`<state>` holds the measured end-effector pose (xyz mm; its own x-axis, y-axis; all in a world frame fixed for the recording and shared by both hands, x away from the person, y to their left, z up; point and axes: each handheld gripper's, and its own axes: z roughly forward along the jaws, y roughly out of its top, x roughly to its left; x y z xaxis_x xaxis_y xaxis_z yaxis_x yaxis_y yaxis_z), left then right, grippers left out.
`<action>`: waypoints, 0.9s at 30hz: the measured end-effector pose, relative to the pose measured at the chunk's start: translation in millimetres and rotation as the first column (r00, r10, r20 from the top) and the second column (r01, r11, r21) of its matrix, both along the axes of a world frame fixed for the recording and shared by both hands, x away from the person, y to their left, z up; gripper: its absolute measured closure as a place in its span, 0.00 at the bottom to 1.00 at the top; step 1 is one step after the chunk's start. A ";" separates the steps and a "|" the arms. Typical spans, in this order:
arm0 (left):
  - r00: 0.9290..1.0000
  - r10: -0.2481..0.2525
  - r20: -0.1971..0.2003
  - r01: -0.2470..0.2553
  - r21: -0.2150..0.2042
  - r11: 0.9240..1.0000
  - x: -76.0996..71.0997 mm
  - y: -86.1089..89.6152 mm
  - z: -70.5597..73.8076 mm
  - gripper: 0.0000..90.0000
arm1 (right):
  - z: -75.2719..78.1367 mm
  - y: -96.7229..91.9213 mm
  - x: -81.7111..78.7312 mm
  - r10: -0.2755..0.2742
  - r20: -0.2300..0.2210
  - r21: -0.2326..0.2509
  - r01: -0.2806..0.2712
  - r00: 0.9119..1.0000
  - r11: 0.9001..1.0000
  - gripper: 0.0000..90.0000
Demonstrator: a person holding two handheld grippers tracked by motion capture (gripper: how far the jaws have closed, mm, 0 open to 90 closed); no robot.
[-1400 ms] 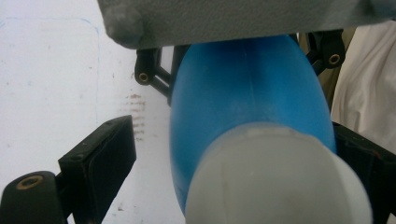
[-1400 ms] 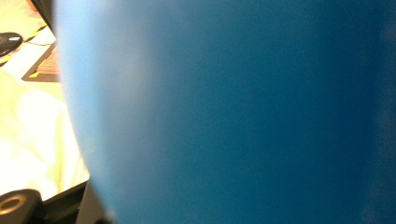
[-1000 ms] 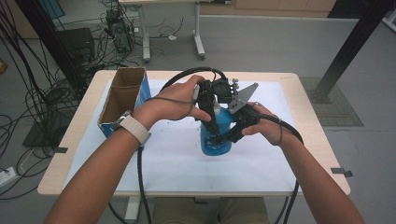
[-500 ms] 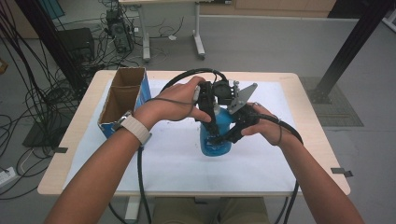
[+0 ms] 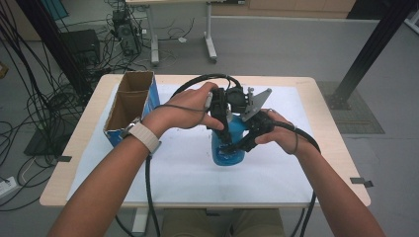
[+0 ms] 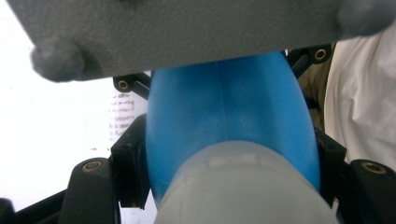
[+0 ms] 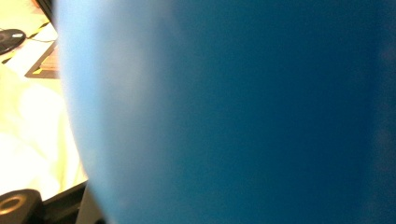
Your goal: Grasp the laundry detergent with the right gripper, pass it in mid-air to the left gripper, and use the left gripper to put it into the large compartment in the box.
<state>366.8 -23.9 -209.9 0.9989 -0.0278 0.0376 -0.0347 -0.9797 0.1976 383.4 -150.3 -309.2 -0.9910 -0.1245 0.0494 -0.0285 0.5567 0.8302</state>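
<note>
On the white-covered desk [image 5: 163, 177] a blue bottle [image 5: 228, 148] stands. My right hand-held gripper [image 5: 245, 143] clamps its slick body; my left hand-held gripper [image 5: 223, 129] has just closed around its stiff neck, the surest hold.

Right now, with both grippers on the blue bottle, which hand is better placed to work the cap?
Probably the left. The left gripper sits at the top of the blue bottle, its jaws just closing beside the pale cap. The right gripper clamps the body lower down, steadying it.
</note>
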 end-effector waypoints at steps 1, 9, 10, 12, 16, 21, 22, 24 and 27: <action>1.000 0.002 0.001 -0.002 0.002 1.000 -0.3 -0.3 -0.2 0.39 | -0.3 0.2 0.4 0.001 0.002 0.003 -0.001 1.000 1.000 0.48; 1.000 0.000 -0.003 0.000 0.014 1.000 -0.1 -1.0 -1.2 0.40 | -1.5 0.6 0.0 0.004 0.009 -0.001 -0.004 1.000 1.000 0.48; 1.000 0.002 -0.005 -0.002 0.015 1.000 0.0 -1.0 -1.3 0.40 | -1.5 0.7 -0.1 0.003 0.011 -0.002 -0.003 1.000 1.000 0.48; 1.000 0.004 -0.005 -0.004 0.015 1.000 -0.1 -0.8 -1.4 0.41 | -1.5 1.0 -0.1 0.002 0.015 -0.004 -0.002 1.000 1.000 0.48; 1.000 0.009 -0.001 -0.009 0.012 1.000 0.2 -0.5 -0.8 0.41 | -1.3 0.9 -0.1 -0.003 0.020 -0.002 0.003 1.000 1.000 0.48; 1.000 0.019 -0.007 -0.019 0.000 1.000 0.9 0.4 -1.7 0.41 | -1.1 0.1 -0.2 -0.008 0.021 -0.009 0.008 1.000 1.000 0.48; 1.000 0.020 -0.007 -0.020 -0.002 1.000 1.1 0.8 -2.6 0.41 | -1.1 0.1 -0.2 -0.008 0.021 -0.009 0.008 1.000 1.000 0.48; 1.000 0.021 -0.007 -0.021 -0.002 1.000 0.9 1.0 -3.5 0.41 | -1.8 0.5 -0.3 -0.008 0.023 -0.016 0.008 1.000 1.000 0.48; 1.000 0.024 -0.010 -0.024 0.001 1.000 0.9 1.5 -3.7 0.41 | -2.3 1.3 -0.4 -0.004 0.021 -0.015 0.005 1.000 1.000 0.48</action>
<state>367.8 -22.4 -213.5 0.9996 -0.0036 0.0276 -0.0090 -0.9803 0.1971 383.0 -149.0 -311.6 -0.9924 -0.1195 0.0308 -0.0432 0.5696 0.8208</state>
